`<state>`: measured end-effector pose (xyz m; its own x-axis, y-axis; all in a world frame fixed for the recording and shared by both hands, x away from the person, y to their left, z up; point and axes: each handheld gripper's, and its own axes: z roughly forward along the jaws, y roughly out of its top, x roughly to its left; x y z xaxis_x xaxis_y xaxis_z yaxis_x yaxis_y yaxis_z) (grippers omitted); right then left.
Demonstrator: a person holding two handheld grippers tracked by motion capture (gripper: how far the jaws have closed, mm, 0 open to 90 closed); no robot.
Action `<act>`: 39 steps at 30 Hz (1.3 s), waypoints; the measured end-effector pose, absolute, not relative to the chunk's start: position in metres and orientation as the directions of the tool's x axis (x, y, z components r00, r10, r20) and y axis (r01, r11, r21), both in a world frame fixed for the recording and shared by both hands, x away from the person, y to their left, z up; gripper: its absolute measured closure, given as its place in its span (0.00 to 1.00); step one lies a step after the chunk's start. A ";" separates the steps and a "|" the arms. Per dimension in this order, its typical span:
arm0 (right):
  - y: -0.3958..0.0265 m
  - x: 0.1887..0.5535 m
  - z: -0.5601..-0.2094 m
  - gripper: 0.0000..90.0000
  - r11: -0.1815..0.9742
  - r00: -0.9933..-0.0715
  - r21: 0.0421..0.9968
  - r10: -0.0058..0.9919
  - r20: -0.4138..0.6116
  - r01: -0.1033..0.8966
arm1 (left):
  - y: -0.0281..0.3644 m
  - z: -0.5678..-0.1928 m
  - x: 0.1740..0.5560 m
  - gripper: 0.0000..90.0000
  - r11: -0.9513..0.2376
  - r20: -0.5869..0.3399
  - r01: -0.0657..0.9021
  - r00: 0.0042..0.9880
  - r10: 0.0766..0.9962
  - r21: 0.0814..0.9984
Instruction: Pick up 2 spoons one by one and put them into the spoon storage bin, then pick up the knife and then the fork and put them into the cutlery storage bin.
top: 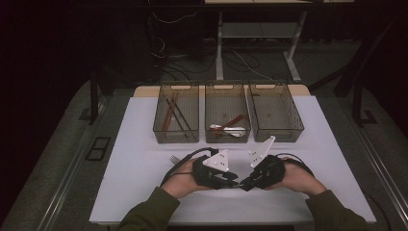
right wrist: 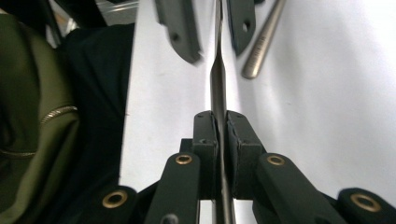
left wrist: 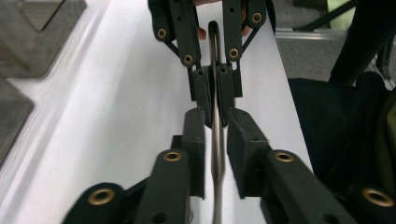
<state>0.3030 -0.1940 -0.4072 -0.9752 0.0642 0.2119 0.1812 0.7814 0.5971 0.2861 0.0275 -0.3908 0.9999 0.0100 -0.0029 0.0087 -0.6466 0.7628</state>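
Item: metal utensil [left wrist: 217, 140], held edge-on above the tabletop [top: 144, 144] at lower centre. Right tongs [right wrist: 219, 126] are clamped on it; left tongs [left wrist: 215, 128] are loosened around it. Step judged: hand-over. Next: carriage to a bin [top: 277, 113] is called for.

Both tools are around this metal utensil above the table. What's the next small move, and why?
Probably draw the left tool straight back off the metal utensil. The right tool is clamped on the utensil, while the left tool's pads stand slightly apart from it, so the right one seems to carry it already.
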 end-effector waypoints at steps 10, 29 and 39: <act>-0.212 0.309 -0.405 0.92 0.767 -0.976 0.605 0.151 0.154 0.214 | 0.058 -0.395 0.286 0.53 -0.582 -0.024 0.130 0.982 0.186 0.803; -0.248 0.321 -0.391 0.92 0.660 -0.928 0.675 0.356 0.108 0.332 | 0.135 -0.415 0.267 0.25 -0.488 -0.034 0.297 0.879 0.476 0.821; -0.271 0.329 -0.376 0.92 0.569 -0.873 0.721 0.477 0.103 0.396 | 0.155 -0.431 0.260 0.08 -0.427 -0.057 0.364 0.812 0.580 0.828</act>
<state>0.3293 -0.2707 -0.3761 -0.8730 0.4768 0.1028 0.3957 0.5689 0.7210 0.2596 0.1549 -0.4305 0.8123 0.5805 -0.0574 0.3639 -0.4274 0.8276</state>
